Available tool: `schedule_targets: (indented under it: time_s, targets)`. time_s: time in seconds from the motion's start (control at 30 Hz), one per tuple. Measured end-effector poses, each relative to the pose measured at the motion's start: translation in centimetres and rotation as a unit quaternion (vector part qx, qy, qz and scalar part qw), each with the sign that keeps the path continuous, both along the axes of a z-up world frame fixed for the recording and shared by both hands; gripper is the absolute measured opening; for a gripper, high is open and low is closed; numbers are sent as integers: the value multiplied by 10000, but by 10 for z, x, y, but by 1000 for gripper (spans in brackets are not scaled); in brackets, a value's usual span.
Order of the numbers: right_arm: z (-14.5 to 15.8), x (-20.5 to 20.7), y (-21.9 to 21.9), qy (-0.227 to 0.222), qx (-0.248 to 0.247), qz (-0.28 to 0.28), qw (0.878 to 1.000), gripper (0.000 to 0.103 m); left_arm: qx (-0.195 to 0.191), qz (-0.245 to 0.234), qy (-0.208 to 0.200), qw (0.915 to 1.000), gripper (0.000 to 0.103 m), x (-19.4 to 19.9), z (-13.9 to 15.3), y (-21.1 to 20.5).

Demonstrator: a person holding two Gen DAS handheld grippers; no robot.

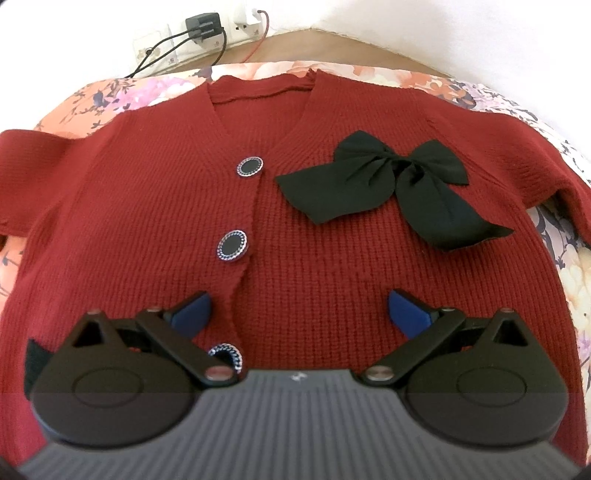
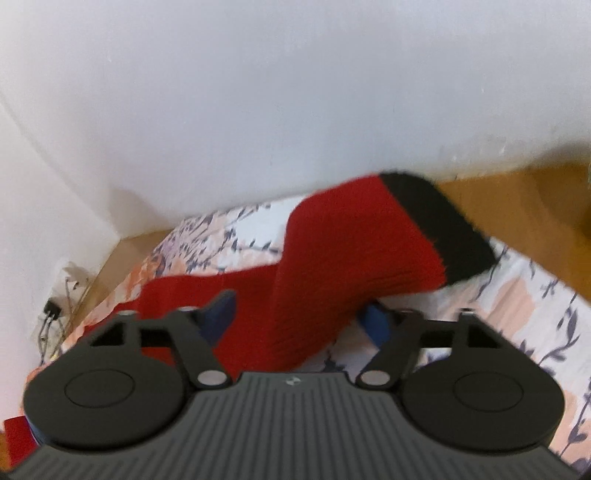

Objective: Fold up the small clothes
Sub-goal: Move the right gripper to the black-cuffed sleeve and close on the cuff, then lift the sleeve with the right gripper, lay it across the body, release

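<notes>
A dark red knitted cardigan lies flat, front up, on a floral sheet. It has a black bow on the chest and round black buttons down the front. My left gripper hovers open over its lower front, fingers either side of the button line, holding nothing. In the right wrist view a red sleeve with a black cuff rises between the wide-apart fingers of my right gripper. The sleeve is blurred, and a gap shows beside the left finger.
Wall sockets with plugs and cables sit behind the bed's far edge. A wooden surface borders the floral sheet below a white wall. The cardigan's other sleeve stretches out to the left.
</notes>
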State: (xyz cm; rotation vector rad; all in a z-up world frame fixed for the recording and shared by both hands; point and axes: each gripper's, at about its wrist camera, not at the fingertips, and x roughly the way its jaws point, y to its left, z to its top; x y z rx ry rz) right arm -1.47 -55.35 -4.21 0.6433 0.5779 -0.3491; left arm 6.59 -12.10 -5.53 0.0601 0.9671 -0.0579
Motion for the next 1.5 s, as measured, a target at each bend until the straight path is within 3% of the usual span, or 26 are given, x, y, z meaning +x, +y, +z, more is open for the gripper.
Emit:
schedule_targets:
  time_s: [0.1,0.17,0.5,0.7,1.5]
  targets:
    - [1,4,2,-22,-101,33,9999,20,-13,-60,11,10000,103,1,0,1]
    - [8,3,6,-139,-156,52,9998,16,-24,-107,45,9999,103,2,1,2]
    - [47,-9,35,-832,66,258,9962,15,-333,-379,292,9983,103,3,11,16]
    - [70,-1,72,-1129,-79,532,9921,15,-425,-397,223,9981,103,-1,23,29]
    - [124,41,207,-1577,-132,1353,9781,14,-258,-65,-149,9995,103,10,45,122]
